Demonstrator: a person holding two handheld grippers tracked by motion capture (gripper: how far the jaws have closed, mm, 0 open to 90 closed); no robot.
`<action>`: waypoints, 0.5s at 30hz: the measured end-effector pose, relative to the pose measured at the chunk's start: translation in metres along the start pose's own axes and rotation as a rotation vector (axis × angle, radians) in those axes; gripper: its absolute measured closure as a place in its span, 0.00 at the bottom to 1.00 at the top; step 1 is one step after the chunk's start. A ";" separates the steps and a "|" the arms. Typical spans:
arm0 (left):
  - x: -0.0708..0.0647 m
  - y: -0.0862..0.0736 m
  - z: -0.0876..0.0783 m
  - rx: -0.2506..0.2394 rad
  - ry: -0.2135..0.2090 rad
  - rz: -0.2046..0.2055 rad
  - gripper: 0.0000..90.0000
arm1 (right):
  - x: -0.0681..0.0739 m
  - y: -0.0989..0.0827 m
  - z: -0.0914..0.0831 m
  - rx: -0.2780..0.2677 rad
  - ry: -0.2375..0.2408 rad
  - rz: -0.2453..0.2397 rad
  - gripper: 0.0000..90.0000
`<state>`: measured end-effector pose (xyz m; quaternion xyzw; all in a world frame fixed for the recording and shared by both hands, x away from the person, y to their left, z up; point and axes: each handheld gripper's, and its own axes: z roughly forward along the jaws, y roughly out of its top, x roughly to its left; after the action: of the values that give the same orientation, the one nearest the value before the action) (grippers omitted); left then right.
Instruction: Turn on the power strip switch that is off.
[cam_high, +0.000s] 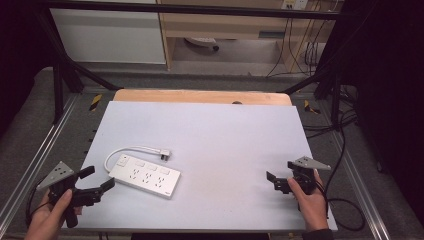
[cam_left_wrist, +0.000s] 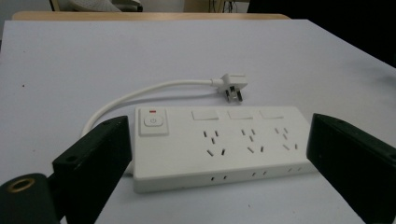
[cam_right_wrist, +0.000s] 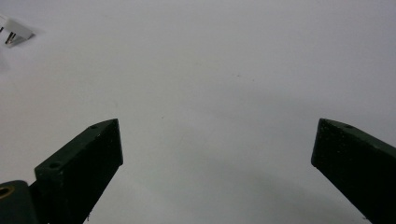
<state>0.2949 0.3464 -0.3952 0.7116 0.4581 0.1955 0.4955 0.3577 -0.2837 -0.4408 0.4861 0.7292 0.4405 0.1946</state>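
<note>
A: White power strip lying flat on the left half of the grey table, sockets up, its cord looping back to the plug just behind it.

B: And the left gripper?

A: Low at the near-left corner, jaws wide apart, aimed at the strip's switch end, close but not touching.

B: Right gripper?

A: Well apart at the near-right edge, jaws spread over bare table, holding nothing.

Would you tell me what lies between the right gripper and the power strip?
Only bare table in the high view separates the right gripper from the power strip.
</note>
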 end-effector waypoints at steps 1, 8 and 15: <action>0.000 -0.003 0.001 0.002 0.005 0.002 0.08 | 0.000 0.000 0.000 0.000 0.001 0.001 0.03; -0.004 -0.021 0.011 0.040 0.009 0.031 0.09 | 0.000 0.000 0.000 0.001 -0.002 -0.006 0.03; -0.010 -0.037 0.022 0.103 0.011 0.095 0.10 | 0.001 -0.001 0.003 0.023 -0.015 -0.009 0.03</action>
<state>0.2896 0.3296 -0.4356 0.7561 0.4360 0.1989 0.4458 0.3588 -0.2820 -0.4433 0.4884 0.7349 0.4276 0.1964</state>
